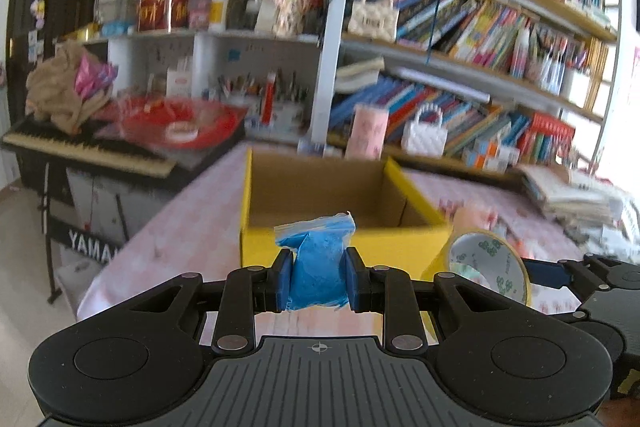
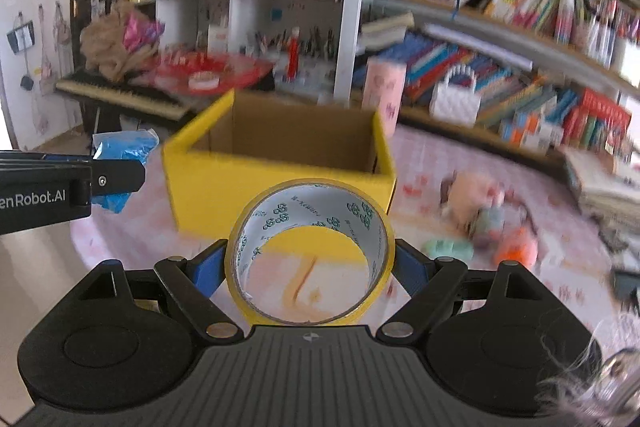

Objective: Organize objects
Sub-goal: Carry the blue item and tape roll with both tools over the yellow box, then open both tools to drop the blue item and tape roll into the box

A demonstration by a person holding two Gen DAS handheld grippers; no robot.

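My left gripper (image 1: 318,277) is shut on a small blue plastic bag (image 1: 318,267) and holds it in the air just in front of an open yellow cardboard box (image 1: 344,243). The box looks empty inside. My right gripper (image 2: 310,261) is shut on a roll of yellow tape (image 2: 310,251), held upright in front of the same box (image 2: 280,183). The tape roll also shows in the left wrist view (image 1: 486,267), to the right of the bag. The left gripper with the blue bag (image 2: 120,151) shows at the left edge of the right wrist view.
The box stands on a table with a pink patterned cloth (image 2: 440,259). Small toys (image 2: 484,215), a green item (image 2: 448,247) and an orange one (image 2: 516,247) lie right of the box. A keyboard piano (image 1: 92,151) stands left; bookshelves (image 1: 480,47) fill the back.
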